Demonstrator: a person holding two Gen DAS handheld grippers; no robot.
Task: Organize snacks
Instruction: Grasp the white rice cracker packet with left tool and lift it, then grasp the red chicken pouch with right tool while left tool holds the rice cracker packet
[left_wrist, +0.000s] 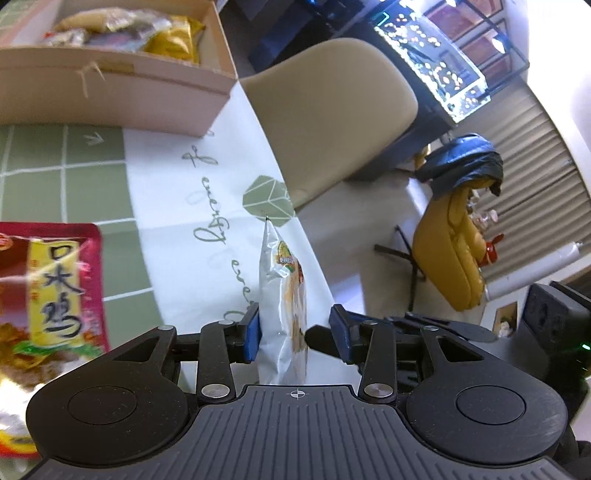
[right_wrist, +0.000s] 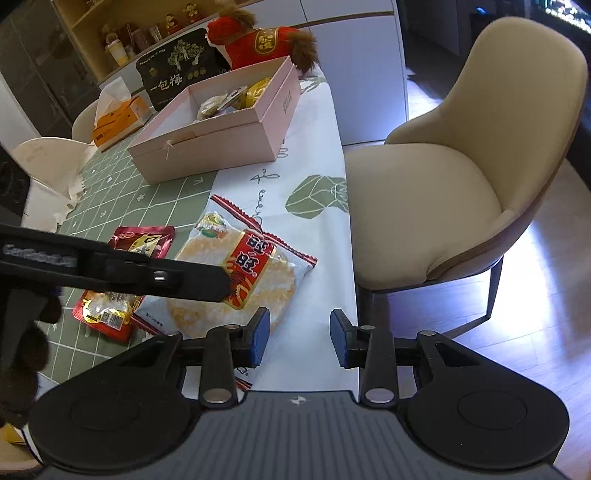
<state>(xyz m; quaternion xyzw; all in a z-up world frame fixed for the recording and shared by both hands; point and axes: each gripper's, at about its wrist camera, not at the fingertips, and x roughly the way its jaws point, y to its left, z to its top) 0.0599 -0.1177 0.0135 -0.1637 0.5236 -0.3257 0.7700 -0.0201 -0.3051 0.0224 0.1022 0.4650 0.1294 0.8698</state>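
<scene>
A clear rice cracker pack (left_wrist: 280, 288) with a red label stands edge-on between the blue pads of my left gripper (left_wrist: 297, 332). The left pad touches it; the right pad stands off it with a gap, so the gripper is open. Seen from the right wrist, the same pack (right_wrist: 236, 266) rests near the table's right edge, with a left gripper finger (right_wrist: 166, 277) reaching over its lower left part. A red snack pouch (left_wrist: 51, 280) lies to its left (right_wrist: 144, 242). My right gripper (right_wrist: 299, 336) hangs open over the white cloth, nothing between its pads. The pink box (right_wrist: 221, 147) farther back holds several snacks (left_wrist: 173, 40).
A beige chair (right_wrist: 443, 184) stands close against the table's right edge. Behind the box are a black tin (right_wrist: 177, 70), a red plush toy (right_wrist: 258, 37) and an orange tissue box (right_wrist: 118, 114). Crumpled white paper (right_wrist: 70, 181) lies at the left. A yellow plush (left_wrist: 450, 258) stands on the floor.
</scene>
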